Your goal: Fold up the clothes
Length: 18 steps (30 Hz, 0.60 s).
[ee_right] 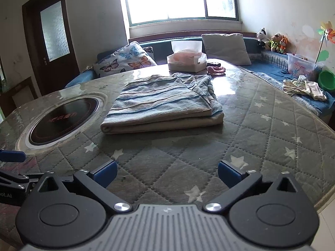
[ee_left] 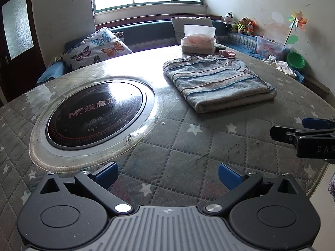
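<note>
My left gripper (ee_left: 168, 174) hangs released, holding nothing, over the quilted desk (ee_left: 188, 152) near the round cooktop (ee_left: 95, 114). The folded striped garment (ee_right: 162, 106) lies flat mid-desk, well ahead of both grippers. My right gripper (ee_right: 167, 172) is likewise spread wide and holds nothing, short of it.

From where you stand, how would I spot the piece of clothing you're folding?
Start at the big round table with the star-patterned quilted cover. Right of its black built-in cooktop and in front of the tissue box lies the folded garment. It is the only striped thing there: grey-blue cloth with thin blue lines, a flat rectangle.
</note>
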Available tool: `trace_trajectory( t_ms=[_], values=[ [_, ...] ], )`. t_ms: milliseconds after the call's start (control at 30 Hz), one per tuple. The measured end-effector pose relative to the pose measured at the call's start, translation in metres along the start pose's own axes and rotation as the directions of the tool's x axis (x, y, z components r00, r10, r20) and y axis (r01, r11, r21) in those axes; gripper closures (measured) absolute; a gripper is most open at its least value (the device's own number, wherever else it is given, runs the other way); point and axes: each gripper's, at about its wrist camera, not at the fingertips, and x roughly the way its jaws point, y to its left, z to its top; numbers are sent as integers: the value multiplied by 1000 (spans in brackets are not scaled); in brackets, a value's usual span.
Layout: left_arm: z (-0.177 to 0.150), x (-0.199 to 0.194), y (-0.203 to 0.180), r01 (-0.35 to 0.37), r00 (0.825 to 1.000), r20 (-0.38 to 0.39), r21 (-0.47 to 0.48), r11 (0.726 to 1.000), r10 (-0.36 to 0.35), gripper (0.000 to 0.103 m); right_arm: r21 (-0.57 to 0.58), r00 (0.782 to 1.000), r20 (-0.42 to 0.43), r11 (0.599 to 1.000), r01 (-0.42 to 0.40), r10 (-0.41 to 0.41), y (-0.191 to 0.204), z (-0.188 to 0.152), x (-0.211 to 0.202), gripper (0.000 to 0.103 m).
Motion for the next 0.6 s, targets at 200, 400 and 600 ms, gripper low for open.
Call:
trace_trajectory(
  t_ms=[200,400,600],
  values=[
    [-2,-3,-4,0,1000,2,6,1000,0,0,-2,1000,7,1000,-9,9,2,-1,-3,0],
    [-4,-4,-7,-3,1000,0,13,1000,3,0,-1,1000,13,1000,-17,17,3,-2,-6,0],
    [-6,-5,-8,-3,1000,-2,11,1000,3,0,-7,1000,7,1000,-15,15,6,-4,-6,0]
  ],
)
